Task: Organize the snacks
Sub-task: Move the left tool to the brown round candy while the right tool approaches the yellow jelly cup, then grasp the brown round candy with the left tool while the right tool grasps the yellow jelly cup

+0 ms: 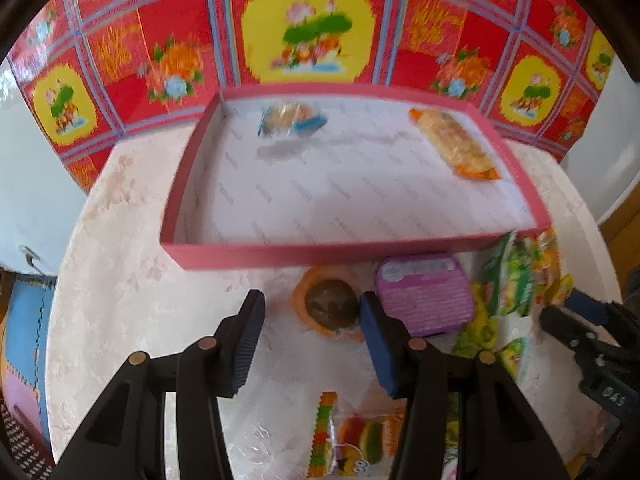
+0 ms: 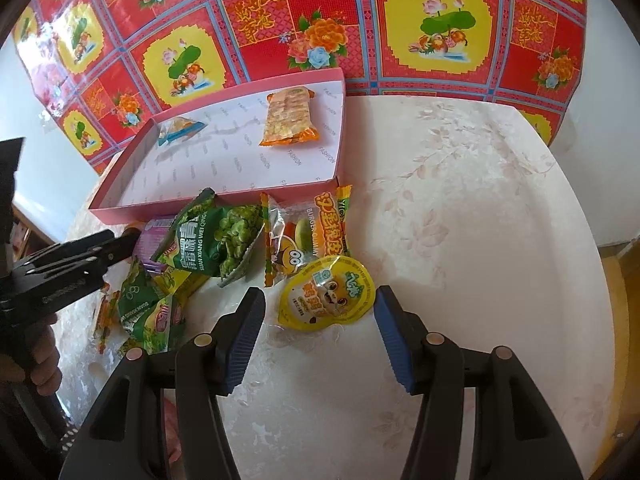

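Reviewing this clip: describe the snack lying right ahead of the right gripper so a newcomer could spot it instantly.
Start at the pink tray on the pale floral table, then drop to the heap of packets in front of its near wall. At the heap's nearest edge lies the yellow pouch, just beyond the open right gripper. It alone is rounded, bright yellow, with a cartoon animal face.

I see glossy, crinkled plastic film on the green pea packets (image 2: 218, 240) and the yellow pouch (image 2: 326, 296). The pink box (image 2: 120, 210) looks like matt cardboard, paper-lined. My gripper pads (image 2: 244, 336) are ribbed blue rubber on matt black plastic.
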Available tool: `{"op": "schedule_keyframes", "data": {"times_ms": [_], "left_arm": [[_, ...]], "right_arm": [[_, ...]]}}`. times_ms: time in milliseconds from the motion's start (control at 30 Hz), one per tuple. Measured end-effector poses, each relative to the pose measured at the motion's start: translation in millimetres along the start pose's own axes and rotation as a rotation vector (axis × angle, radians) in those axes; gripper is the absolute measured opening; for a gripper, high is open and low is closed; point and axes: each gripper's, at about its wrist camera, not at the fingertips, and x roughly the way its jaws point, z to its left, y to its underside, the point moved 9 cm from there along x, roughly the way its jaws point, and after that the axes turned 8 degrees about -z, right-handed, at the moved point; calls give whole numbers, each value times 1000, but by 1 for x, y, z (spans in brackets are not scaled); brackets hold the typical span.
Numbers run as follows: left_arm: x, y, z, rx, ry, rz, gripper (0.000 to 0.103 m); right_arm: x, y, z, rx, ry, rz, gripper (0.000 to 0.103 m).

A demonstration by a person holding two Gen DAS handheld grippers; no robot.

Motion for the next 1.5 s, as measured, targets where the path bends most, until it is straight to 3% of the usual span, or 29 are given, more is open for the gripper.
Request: {"op": "schedule_keyframes", "data": {"times_ms": [67, 400, 467, 733, 900, 1000, 1067, 1167, 1300, 1400, 1500], "left_arm": [[0, -1, 1, 4, -9, -14, 53], [0, 1, 1, 18, -10, -39, 54], [1, 1, 4, 10, -28, -34, 66], [6, 5, 17, -26, -58, 13, 94], [7, 6, 19, -29, -70, 21, 96], [5, 6, 16, -25, -57, 11, 88], [1, 4, 9, -3, -38, -12, 65], [-3, 4, 1, 18, -14, -26, 43], [-6, 5, -1, 16, 3, -29, 40], [-11, 7, -1, 7, 18, -34, 29], [-17, 5, 0, 7, 23, -46, 30]], "right_arm": [[0, 0, 1, 8, -22, -6, 65], [0, 3, 6, -62, 8, -20, 66], [0, 3, 5, -59, 7, -17, 66], [0, 2, 4, -41, 8, -7, 66], [-2, 5, 4, -44, 28, -17, 66], [-3, 6, 2, -28, 40, -24, 65], [-3, 6, 1, -19, 48, -26, 63], [-3, 5, -1, -16, 74, -31, 54], [-3, 5, -4, -11, 77, -44, 47], [-4, 6, -3, -8, 60, -53, 45], [-5, 6, -1, -2, 36, -59, 44]]}}
